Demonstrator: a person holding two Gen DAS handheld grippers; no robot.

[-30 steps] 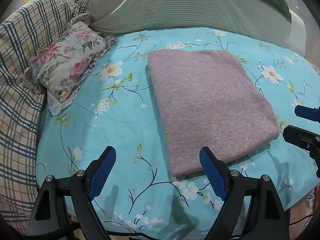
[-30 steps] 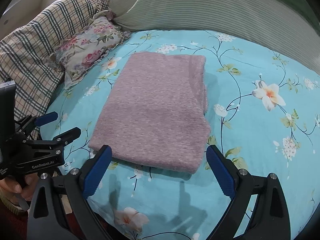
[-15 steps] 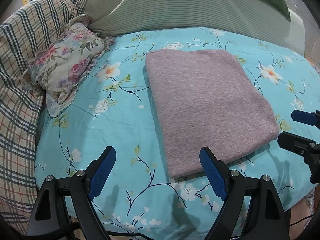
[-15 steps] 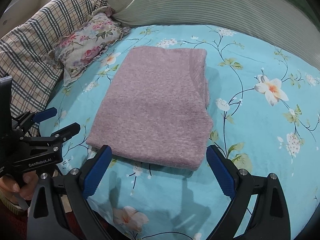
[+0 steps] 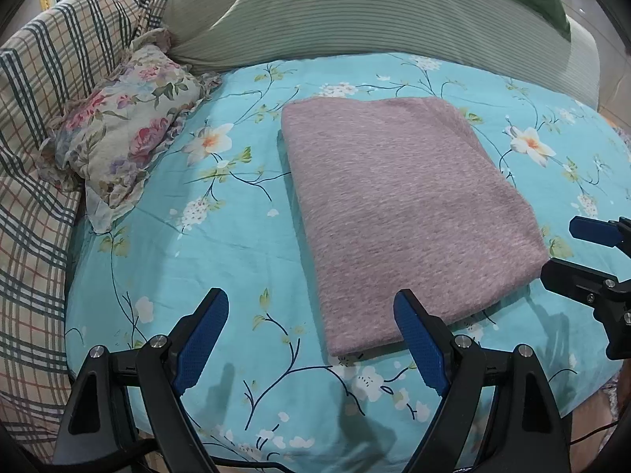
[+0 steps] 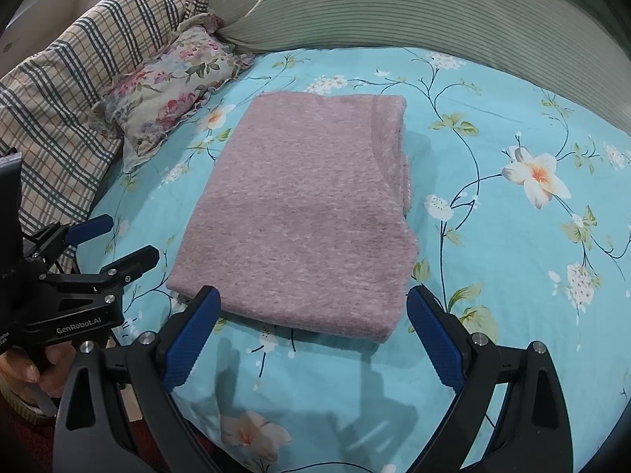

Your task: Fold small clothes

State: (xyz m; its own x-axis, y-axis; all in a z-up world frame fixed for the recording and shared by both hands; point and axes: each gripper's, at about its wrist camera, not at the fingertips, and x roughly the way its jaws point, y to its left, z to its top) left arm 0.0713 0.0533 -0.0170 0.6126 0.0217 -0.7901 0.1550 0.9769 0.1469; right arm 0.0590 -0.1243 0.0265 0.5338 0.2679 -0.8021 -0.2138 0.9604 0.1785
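Note:
A mauve knitted garment (image 5: pixel 402 205) lies folded into a flat rectangle on the turquoise floral bedsheet (image 5: pixel 221 244); it also shows in the right wrist view (image 6: pixel 307 213). My left gripper (image 5: pixel 311 339) is open and empty, hovering over the sheet just short of the garment's near left corner. My right gripper (image 6: pixel 313 335) is open and empty, its fingers spread across the garment's near edge without touching it. Each gripper shows at the edge of the other's view, the right gripper (image 5: pixel 583 252) and the left gripper (image 6: pixel 114 240).
A small floral cushion (image 5: pixel 122 134) lies to the left of the garment. A plaid pillow (image 5: pixel 35 126) and a green striped bolster (image 5: pixel 355 12) line the back. The bed's edge runs just under both grippers.
Both grippers have drawn back a little and stay open. The garment has not moved.

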